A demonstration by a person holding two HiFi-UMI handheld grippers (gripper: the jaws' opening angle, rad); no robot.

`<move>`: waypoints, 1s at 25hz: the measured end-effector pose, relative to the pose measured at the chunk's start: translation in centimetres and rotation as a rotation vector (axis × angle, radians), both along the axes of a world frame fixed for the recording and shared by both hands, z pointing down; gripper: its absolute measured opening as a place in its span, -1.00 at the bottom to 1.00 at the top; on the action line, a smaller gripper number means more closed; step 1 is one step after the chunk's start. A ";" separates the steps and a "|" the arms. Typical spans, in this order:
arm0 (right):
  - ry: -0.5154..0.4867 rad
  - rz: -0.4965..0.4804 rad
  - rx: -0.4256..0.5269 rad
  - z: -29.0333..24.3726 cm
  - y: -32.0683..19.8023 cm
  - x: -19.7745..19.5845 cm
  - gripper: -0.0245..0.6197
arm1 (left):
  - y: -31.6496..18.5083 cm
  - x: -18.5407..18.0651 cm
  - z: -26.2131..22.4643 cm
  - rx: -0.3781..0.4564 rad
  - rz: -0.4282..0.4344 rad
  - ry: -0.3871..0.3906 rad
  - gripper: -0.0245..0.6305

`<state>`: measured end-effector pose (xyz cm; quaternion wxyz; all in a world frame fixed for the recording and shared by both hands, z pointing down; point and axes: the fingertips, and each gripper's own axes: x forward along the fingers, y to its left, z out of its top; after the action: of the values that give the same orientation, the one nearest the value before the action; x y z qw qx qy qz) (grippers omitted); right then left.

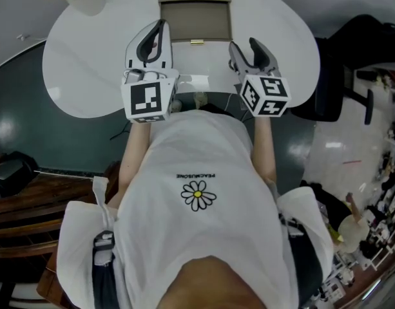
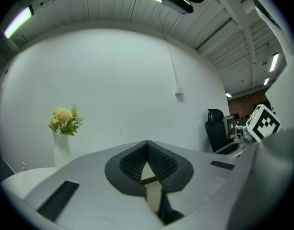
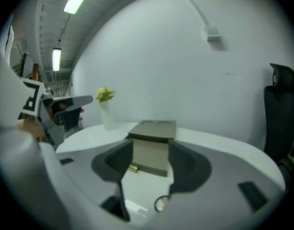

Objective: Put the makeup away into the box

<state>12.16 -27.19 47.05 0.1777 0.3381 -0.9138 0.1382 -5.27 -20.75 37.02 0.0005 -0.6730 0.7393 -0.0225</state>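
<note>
Item: makeup, one small round piece with a pale rim, lay on the white bench near its front edge, just beside the right jaw and well short of the box. A clear flat thing lay beside it; its kind could not be told. Box: taupe, rectangular, matte, with a small gold clasp low on the front face; it appeared closed. Right hand-held gripper: jaws spread, nothing between the ribbed dark pads, tilted down toward the bench. Left hand-held gripper: jaws pressed together, empty, held level. Handling advice: lower the spread jaws squarely over the round piece and close across its width, since the smooth rim would likely slip on an off-centre pinch. The box probably needed opening first, perhaps with the left. Also present: white vase of flowers, black chair.
</note>
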 end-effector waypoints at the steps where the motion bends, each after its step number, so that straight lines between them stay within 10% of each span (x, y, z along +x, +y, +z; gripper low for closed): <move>1: 0.028 -0.012 -0.010 0.8 0.0 0.2 -0.19 | 0.0 -0.1 0.0 0.002 -0.004 0.000 -0.86; 25: 0.416 -0.118 -0.231 15.9 2.4 4.2 -0.17 | 0.6 -2.6 1.5 -0.053 -0.041 -0.003 -0.86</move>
<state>16.38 -24.81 62.91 0.4072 0.2829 -0.8539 0.1584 -7.90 -20.16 38.56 -0.0166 -0.6574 0.7521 -0.0432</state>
